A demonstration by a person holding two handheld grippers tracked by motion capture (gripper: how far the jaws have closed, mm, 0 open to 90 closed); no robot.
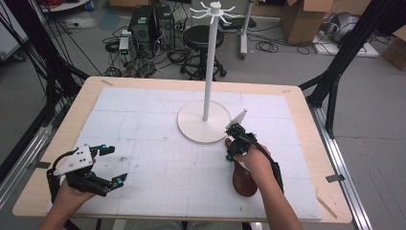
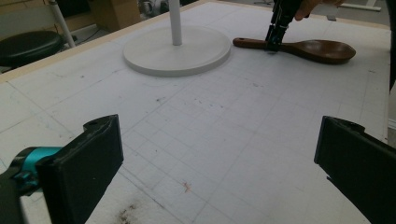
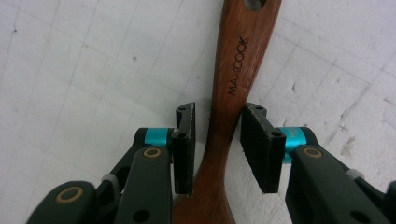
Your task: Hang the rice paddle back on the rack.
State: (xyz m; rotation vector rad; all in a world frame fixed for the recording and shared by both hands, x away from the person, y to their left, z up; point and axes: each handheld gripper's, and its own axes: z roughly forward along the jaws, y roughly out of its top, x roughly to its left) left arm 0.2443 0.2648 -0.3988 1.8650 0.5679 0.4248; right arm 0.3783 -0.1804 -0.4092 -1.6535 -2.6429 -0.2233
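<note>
Near worktop's right edge | right tool [image 3: 218,149] jaws straddling wooden spoon [image 3: 233,93] handle (gaps both sides, not clamped) | step: grasp | next: close fully, lift | left tool [image 2: 219,163] apart, idle

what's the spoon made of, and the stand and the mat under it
Spoon: looks like wood, reddish-brown with visible grain, smooth semi-gloss finish, brand mark printed on the handle.
Stand: matte white; plastic or painted metal, can't tell which.
Mat: looks like white foam board, pitted, grid-scored surface, scuffed and stained.

Left gripper [image 1: 111,165] at seven o'clock, jaws spread wide and pointing toward three; right gripper [image 1: 236,143] at four o'clock points down, jaws narrowed
</note>
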